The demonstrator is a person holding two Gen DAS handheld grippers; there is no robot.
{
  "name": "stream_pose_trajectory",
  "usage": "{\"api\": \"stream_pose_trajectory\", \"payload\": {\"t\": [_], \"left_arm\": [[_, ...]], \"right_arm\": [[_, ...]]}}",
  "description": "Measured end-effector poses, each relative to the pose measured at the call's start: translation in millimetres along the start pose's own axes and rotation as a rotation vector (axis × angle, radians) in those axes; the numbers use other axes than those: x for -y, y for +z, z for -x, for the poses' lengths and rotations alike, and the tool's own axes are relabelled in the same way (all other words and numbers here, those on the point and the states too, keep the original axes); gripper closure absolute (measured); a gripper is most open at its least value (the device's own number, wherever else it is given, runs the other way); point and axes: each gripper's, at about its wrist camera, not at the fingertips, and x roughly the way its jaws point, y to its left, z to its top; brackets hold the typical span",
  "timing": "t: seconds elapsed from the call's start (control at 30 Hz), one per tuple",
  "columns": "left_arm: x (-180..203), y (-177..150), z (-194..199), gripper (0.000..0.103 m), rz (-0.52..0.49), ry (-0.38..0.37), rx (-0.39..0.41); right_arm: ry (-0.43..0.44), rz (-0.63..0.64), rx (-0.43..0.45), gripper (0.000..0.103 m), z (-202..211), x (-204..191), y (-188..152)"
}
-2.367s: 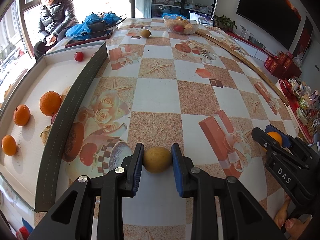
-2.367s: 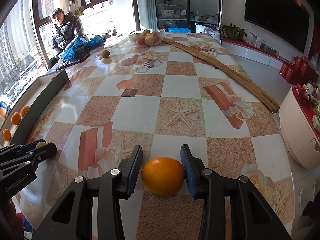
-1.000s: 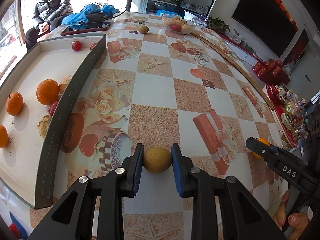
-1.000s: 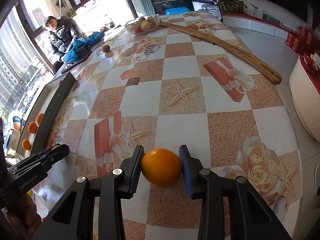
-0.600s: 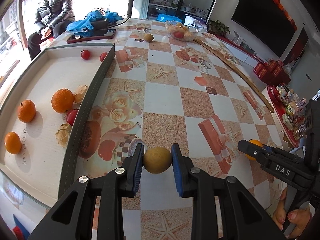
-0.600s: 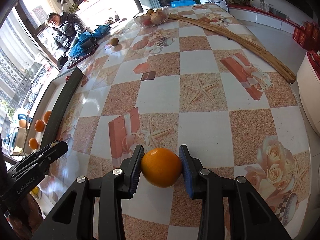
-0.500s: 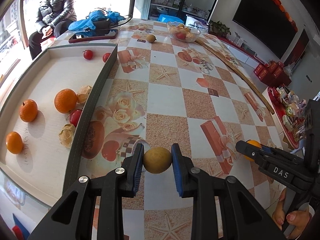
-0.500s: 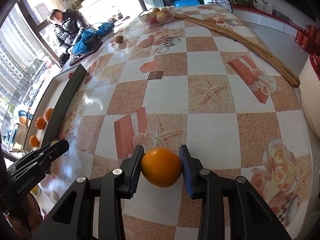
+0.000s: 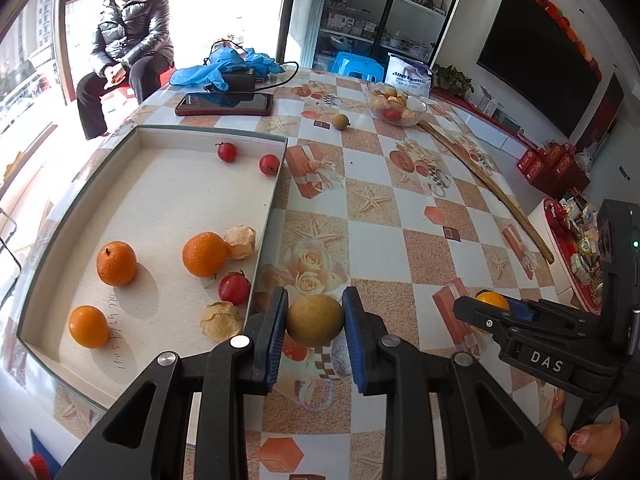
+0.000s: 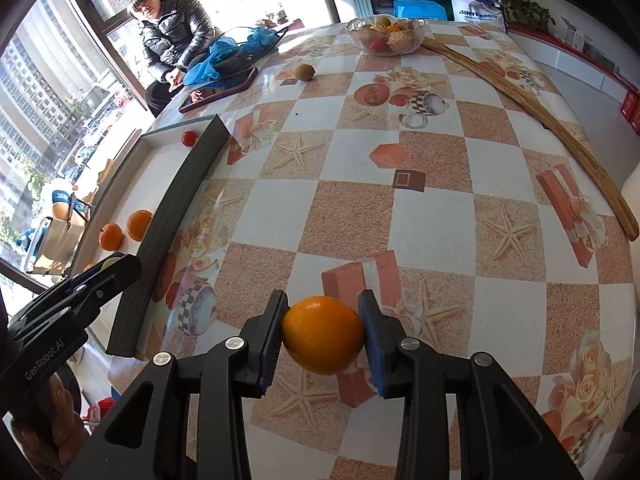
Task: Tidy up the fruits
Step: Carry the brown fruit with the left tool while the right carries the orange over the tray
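My left gripper [image 9: 315,322] is shut on a yellow-brown round fruit [image 9: 315,320], held above the table just right of the tray's right wall. My right gripper [image 10: 323,334] is shut on an orange [image 10: 322,334] above the table; it also shows in the left wrist view [image 9: 491,305] at the right. The shallow white tray [image 9: 168,200] holds three oranges [image 9: 204,254], three small red fruits [image 9: 235,288] and two papery tan fruits [image 9: 221,321].
A glass bowl of fruit [image 9: 396,103] and a loose brown fruit [image 9: 340,121] sit at the far end. A long wooden stick [image 9: 492,184] lies along the right. A phone [image 9: 224,103] and blue cloth [image 9: 224,66] lie far left. A person [image 9: 126,36] sits beyond.
Both grippers have lifted and moved left toward the tray, each still holding its fruit. The tray now fills more of the left wrist view.
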Motion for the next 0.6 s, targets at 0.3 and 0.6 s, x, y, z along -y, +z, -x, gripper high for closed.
{"api": "stream_pose_trajectory", "payload": {"t": [0.3,0.6], "left_arm": [[-68.2,41.6,7.3,0.073,0.072,0.138,0.001],[-103.4,51.2,-26.4,0.073,0.118,0.223,-0.070]], "right_arm": [[0.101,0.140,-0.009,0.065,-3.4,-86.0,60.7],[0.163,0.213,-0.081,0.065,-47.0,-158.9,108.2]]}}
